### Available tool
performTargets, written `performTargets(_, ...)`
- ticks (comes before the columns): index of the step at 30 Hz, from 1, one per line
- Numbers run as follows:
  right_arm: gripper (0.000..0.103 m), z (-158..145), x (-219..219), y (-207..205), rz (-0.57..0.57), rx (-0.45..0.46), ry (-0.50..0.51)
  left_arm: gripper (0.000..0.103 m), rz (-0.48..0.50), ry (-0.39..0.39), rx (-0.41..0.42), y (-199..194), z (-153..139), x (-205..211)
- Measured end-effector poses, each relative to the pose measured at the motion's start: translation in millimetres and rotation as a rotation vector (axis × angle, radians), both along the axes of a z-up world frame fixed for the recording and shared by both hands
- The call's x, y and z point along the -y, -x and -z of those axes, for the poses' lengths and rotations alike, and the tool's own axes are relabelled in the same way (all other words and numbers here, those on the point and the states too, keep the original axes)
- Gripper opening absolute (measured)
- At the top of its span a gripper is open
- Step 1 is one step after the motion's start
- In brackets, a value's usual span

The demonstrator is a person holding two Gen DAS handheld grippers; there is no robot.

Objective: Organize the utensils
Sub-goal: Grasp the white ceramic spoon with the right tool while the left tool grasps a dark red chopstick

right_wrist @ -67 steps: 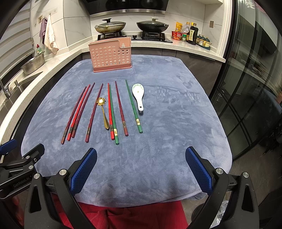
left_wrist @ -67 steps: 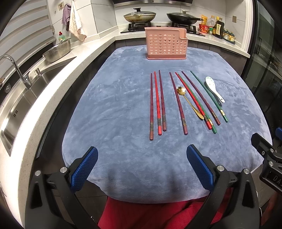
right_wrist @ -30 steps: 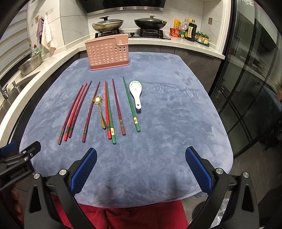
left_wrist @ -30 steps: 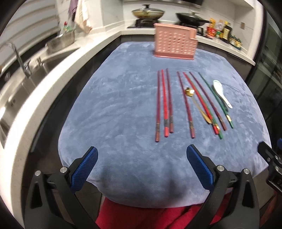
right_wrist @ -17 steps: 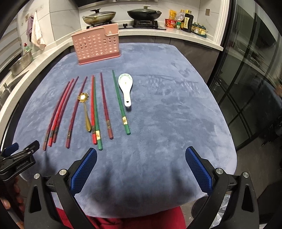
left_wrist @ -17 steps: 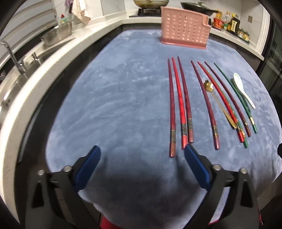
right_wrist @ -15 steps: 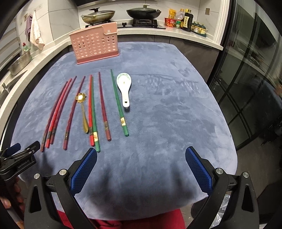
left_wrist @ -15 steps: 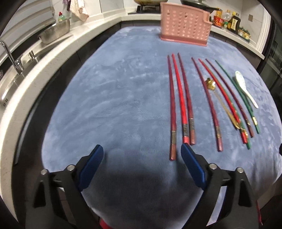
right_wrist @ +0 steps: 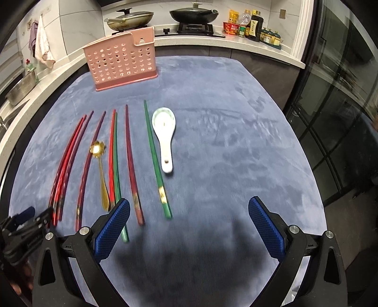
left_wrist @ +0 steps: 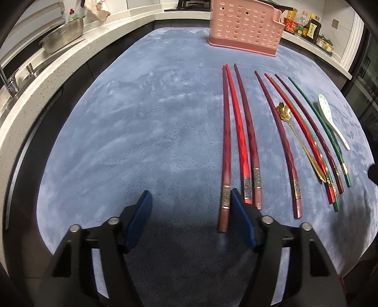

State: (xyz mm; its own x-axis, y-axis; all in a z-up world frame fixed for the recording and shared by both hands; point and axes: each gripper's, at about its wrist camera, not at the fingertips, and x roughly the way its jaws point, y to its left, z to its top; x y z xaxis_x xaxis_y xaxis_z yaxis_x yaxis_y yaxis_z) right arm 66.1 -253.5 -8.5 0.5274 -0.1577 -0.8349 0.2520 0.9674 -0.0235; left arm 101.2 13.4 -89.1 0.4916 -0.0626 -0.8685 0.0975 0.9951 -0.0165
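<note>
Several red, maroon and green chopsticks lie side by side on the blue cloth [left_wrist: 141, 132], handles towards me. Among them are a gold spoon [left_wrist: 298, 139] and a white ceramic spoon [right_wrist: 165, 137]. My left gripper [left_wrist: 191, 218] hangs low over the cloth with its jaws closing. The near end of the leftmost dark red chopstick [left_wrist: 225, 170] lies between them, just inside the right finger; the pads do not press on it. My right gripper [right_wrist: 189, 225] stands wide open above the near ends of a maroon chopstick [right_wrist: 132, 170] and a green chopstick [right_wrist: 156, 163].
A pink perforated utensil holder [right_wrist: 122, 61] stands upright at the cloth's far end. Behind it are a stove with pans [right_wrist: 191, 14] and bottles [right_wrist: 250, 24]. A sink counter with a steel colander [left_wrist: 63, 39] runs along the left. Glass doors [right_wrist: 342, 118] are on the right.
Both grippers have come forward and down towards the chopsticks' near ends. The left jaws have narrowed around the end of the leftmost chopstick. The right jaws kept their width.
</note>
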Motion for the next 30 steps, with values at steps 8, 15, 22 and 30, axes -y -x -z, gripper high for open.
performTargets(8,0.075,3.4,8.0,-39.9,-0.038,0.03,-0.057,0.013,0.02,0.039,-0.014,2.1,-5.3,2.4)
performTargets(15,0.04,19.1,21.1,-68.3,-0.044,0.014,-0.176,0.013,0.009,0.04,-0.025,-2.2,-3.9,3.4)
performTargets(22,0.024,36.1,31.1,-81.7,-0.032,-0.011,-0.253,0.013,0.01,0.035,-0.025,-2.9,-3.4,4.1)
performTargets(30,0.017,48.1,32.4,-82.7,-0.052,-0.015,-0.274,0.013,0.012,0.027,-0.017,-2.2,-2.6,5.0)
